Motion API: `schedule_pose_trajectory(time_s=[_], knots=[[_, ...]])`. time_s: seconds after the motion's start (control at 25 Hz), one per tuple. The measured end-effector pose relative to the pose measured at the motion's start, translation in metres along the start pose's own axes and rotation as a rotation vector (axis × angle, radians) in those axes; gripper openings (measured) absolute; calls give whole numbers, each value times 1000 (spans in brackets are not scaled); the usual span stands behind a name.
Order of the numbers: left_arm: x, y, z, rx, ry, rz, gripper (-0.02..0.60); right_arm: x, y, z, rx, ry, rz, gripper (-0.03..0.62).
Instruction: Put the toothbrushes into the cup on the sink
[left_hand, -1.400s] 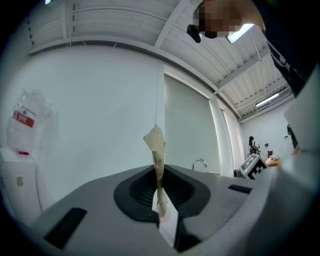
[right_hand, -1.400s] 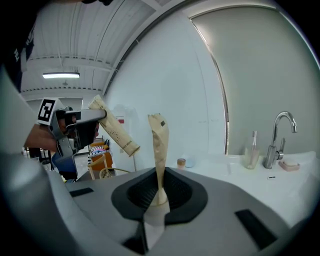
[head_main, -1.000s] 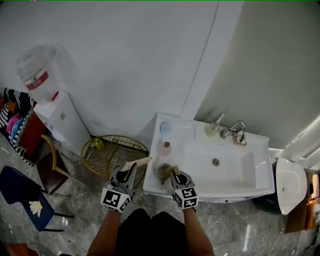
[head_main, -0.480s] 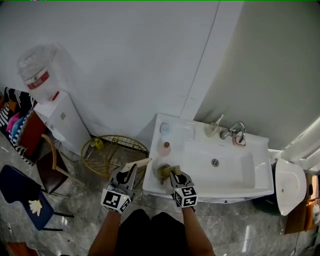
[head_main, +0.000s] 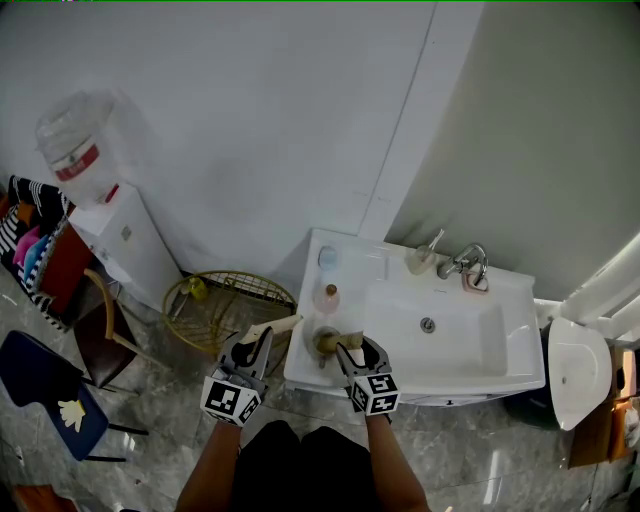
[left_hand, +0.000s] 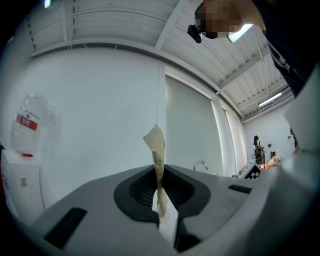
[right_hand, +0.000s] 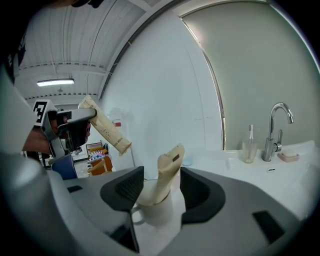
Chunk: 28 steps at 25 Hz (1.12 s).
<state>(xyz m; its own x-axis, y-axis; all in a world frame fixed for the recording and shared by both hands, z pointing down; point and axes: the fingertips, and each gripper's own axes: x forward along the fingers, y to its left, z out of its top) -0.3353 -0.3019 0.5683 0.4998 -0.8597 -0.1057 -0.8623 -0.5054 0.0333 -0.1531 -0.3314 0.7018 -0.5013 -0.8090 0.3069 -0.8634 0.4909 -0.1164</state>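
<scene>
A white cup (right_hand: 154, 214) stands on the near left corner of the white sink (head_main: 470, 375). A paper-wrapped toothbrush (right_hand: 168, 170) leans upright in it. My right gripper (right_hand: 157, 187) is open around the cup; its jaws have just been opening and the pads (right_hand: 196, 187) stand clear of the wrapper. In the head view the right gripper (head_main: 350, 346) sits just right of the cup (head_main: 324, 342). My left gripper (head_main: 262, 338) hovers left of the sink, shut on a second wrapped toothbrush (head_main: 283, 323), whose wrapper (left_hand: 157, 160) sticks up between the jaws of the left gripper (left_hand: 160, 202).
On the sink are a pink bottle (head_main: 329, 296), a pale blue dish (head_main: 328, 257), a glass with a toothbrush (right_hand: 248, 149), a faucet (head_main: 466, 262) and a soap dish (right_hand: 288, 156). A wire basket (head_main: 225, 300), chairs (head_main: 100, 345) and a water dispenser (head_main: 118, 235) stand left; a toilet (head_main: 575, 370) is on the right.
The right jaws have opened and let go of the wrapped toothbrush, which now stands in the cup. The left gripper has kept still with its toothbrush.
</scene>
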Motion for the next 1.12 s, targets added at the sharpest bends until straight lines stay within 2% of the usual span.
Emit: schedule_pose_trajectory(time_s=[0.16,0.52,0.84,1.12], knots=[[1,-2,3,-3,0,-2,48,-10,-10,18,-3,-48,-34,239],[8,-10,17,2,0,-13,46,-32,-19,66,-18,-127,-53,241],[25,-20,39,13,5,-27,48,-43,-18,110,-39,-154,-37,241],[33,-22,41,-6,27,-23,48,-49,-18,122,-38,-168,-41,232]])
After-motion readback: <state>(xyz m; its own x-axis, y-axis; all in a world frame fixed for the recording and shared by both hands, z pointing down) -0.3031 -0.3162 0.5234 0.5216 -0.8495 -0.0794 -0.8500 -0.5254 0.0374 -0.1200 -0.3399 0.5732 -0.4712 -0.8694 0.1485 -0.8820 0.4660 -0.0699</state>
